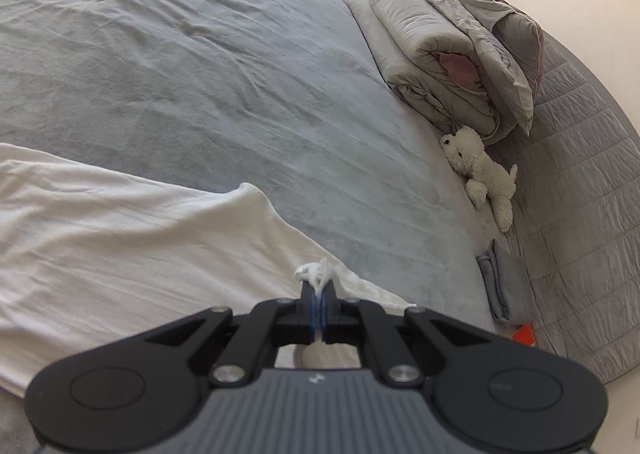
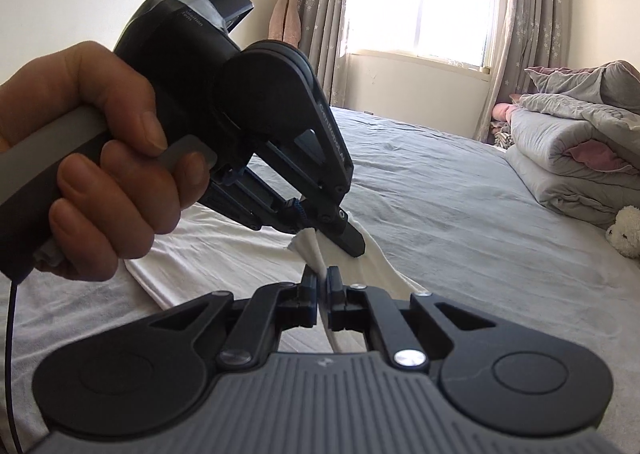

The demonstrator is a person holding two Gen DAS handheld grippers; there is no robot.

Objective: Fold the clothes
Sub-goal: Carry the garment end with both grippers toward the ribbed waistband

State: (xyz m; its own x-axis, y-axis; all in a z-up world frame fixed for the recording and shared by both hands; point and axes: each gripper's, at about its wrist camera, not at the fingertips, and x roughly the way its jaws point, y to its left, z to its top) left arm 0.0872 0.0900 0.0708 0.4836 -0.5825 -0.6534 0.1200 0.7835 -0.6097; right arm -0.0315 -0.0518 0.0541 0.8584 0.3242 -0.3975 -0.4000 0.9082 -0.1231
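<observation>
Lying low and left in both views on the bed (image 1: 200, 74), with one edge lifted off it: white shirt (image 1: 100, 234), pinched at two near-neighbouring spots along that raised hem. Clamped fully together on a small tuft of the cloth: left gripper (image 1: 319, 286), seen again from the side in the right view, angled down with fabric bunched at its tip. Likewise closed hard on a thin strip of the same hem, low centre: right gripper (image 2: 320, 278), just beside the other. Likely trouble from here: so little cloth in either pinch that a sideways tug could slip it free and drop the fold; with both grips so close together, probable sagging and creasing of the unsupported cloth; uneven pulling, a skewed fold line; dragging across the grey sheet, wrinkles in both. Gripping the left tool's handle at left of the right view: hand (image 2: 100, 158). Farther out, toward the right edge: folded duvets (image 1: 452, 62), white plush toy (image 1: 480, 170), small grey folded cloth (image 1: 504, 278). No containers in sight anywhere, so nothing to report inside any.
</observation>
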